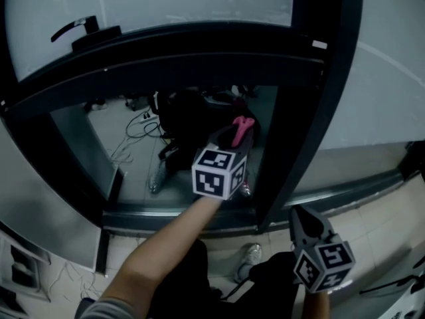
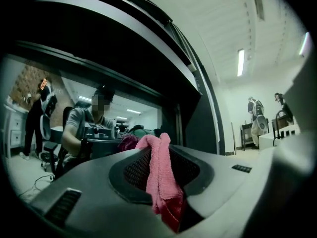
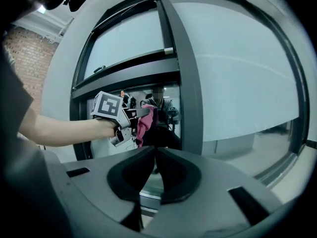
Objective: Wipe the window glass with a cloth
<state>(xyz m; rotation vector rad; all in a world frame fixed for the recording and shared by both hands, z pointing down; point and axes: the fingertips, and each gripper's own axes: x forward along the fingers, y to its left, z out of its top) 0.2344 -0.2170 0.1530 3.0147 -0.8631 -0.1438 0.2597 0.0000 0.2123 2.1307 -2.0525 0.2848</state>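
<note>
1. Left gripper (image 1: 238, 137): jaws clamped on the pink cloth (image 1: 242, 126), raised just left of the dark vertical frame bar (image 1: 312, 111).
2. Pink cloth: bunched and standing up between those jaws, its end toward the window glass (image 1: 93, 145) left of the bar. Contact with the glass cannot be told.
3. Right gripper (image 1: 302, 219): jaws pressed together with nothing between them, low near the bar's foot.
4. Seated person (image 2: 79, 128): beyond the glass, left of the bar.
</note>
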